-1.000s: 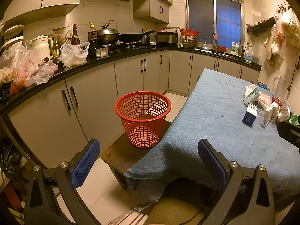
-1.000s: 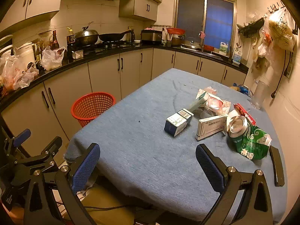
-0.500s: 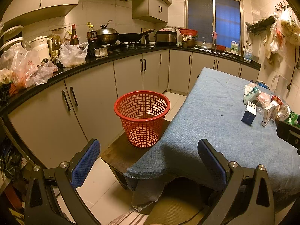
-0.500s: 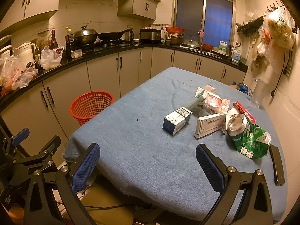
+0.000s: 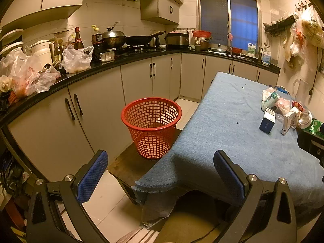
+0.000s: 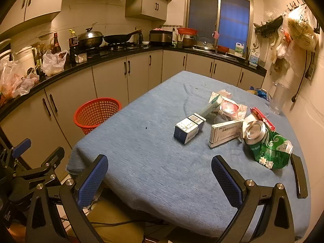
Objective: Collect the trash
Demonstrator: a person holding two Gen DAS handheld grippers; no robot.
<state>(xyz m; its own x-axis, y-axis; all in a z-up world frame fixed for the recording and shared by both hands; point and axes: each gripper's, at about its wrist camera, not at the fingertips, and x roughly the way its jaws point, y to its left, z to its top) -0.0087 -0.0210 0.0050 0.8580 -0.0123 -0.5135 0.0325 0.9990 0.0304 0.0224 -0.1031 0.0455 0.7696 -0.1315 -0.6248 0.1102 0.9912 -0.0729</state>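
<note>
On the blue-cloth worktop, trash sits in a cluster fwd and to the right of the right gripper; its fingers are spread wide, holding nothing, still well short of the pile. Nearest piece looks like the crushed green can, lying on its side, silver end toward the white carton, long axis running roughly away-left to near-right. Blue-white box lies left of the carton, ahead of the fingers, long axis angled away-right. More wrappers behind, partly overlapping.

Left gripper also released, empty, aimed at the worktop's near corner; red basket is ahead and slightly left, on a low dark stool just beside the worktop edge. Right hand is nearer the trash, left nearer the basket, so prob. right picks, then carries across left.

Room: kitchen w/ cabinets, cluttered counter, window at back.
</note>
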